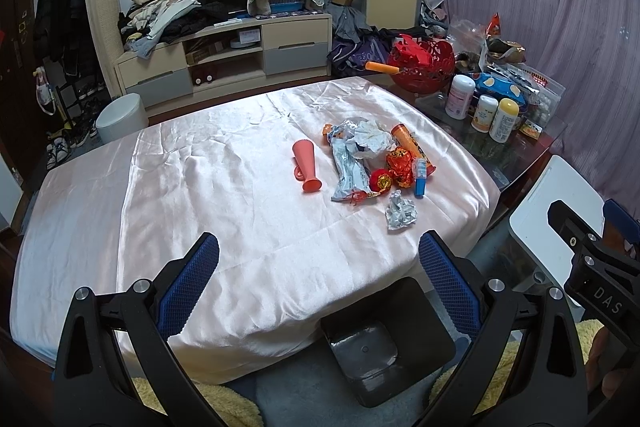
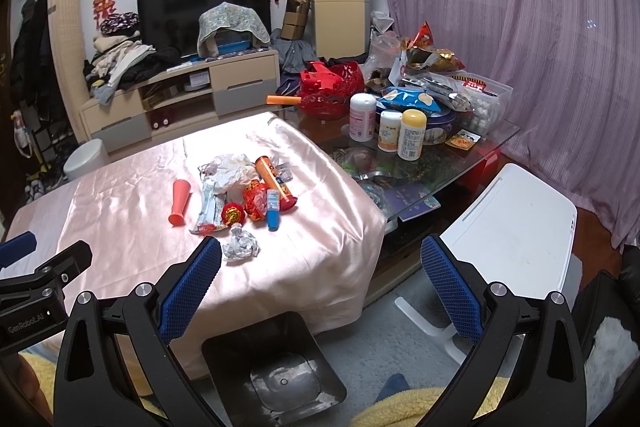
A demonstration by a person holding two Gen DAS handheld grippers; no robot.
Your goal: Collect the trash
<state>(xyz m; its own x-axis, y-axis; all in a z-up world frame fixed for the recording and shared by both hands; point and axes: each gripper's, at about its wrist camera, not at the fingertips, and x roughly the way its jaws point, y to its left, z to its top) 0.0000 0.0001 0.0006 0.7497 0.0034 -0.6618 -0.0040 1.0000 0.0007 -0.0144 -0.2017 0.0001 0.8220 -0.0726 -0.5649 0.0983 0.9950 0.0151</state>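
Both grippers wide, holding nothing: left gripper (image 1: pixel 319 259), right gripper (image 2: pixel 321 263). Trash heap (image 2: pixel 244 187) lies mid-surface on pink cloth (image 2: pixel 120 211). Black bin (image 2: pixel 276 367) on floor below the near edge. Best start: crumpled foil ball (image 2: pixel 240 245), nearest, just ahead of right gripper; pinch squarely, avoid snagging cloth.

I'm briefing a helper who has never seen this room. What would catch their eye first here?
Probably the trash pile mid-table on the shiny pink cloth: wrappers, an orange tube, a coral cone, with a foil ball nearest the edge. Next, the empty black bin on the floor below that edge, between the open right gripper. The left gripper is open too.
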